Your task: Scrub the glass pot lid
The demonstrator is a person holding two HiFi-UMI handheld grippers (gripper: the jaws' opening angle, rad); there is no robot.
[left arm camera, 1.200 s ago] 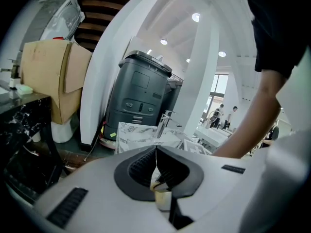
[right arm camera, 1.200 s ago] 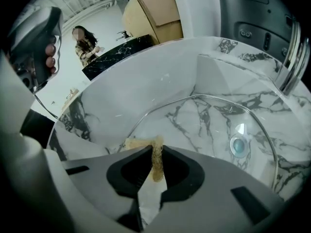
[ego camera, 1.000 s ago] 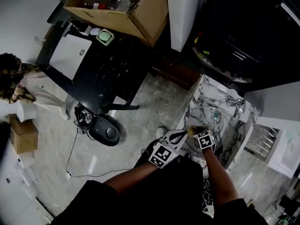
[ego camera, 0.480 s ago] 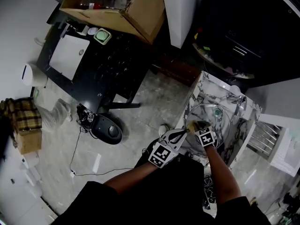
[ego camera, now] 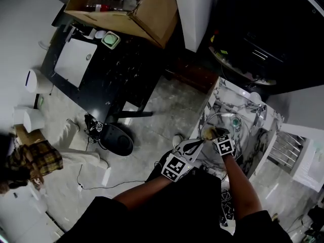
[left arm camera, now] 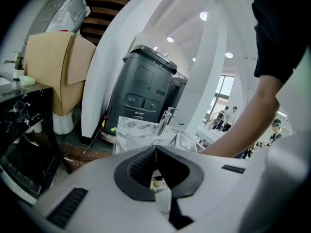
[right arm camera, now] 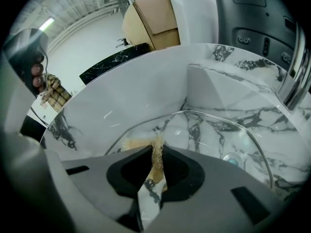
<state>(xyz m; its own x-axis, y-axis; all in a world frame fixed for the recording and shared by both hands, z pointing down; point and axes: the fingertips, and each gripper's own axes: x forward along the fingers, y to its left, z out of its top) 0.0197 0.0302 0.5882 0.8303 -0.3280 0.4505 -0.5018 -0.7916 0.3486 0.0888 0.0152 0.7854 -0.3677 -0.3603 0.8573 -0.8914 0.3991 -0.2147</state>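
The glass pot lid [ego camera: 238, 130] lies in the marble sink [ego camera: 223, 97], its steel rim and small knob [right arm camera: 232, 160] showing in the right gripper view. My right gripper [ego camera: 211, 134] is shut on a tan fibrous scrubber [right arm camera: 156, 152], which rests on the lid's near rim [right arm camera: 146, 130]. My left gripper [ego camera: 201, 142] sits just left of it at the lid's edge. In the left gripper view its jaws [left arm camera: 155, 148] are closed together on the thin rim of the lid.
A chrome faucet [right arm camera: 296, 76] rises at the sink's far side. A dark grey machine [left arm camera: 146, 91] stands behind the sink. To the left are a black table [ego camera: 106, 65], a cardboard box [ego camera: 126, 4], a round black device [ego camera: 117, 140] on the floor and a person in plaid [ego camera: 30, 161].
My right gripper has slid the scrubber a little farther up over the lid. The left gripper has barely moved. The person in plaid has walked toward the lower left.
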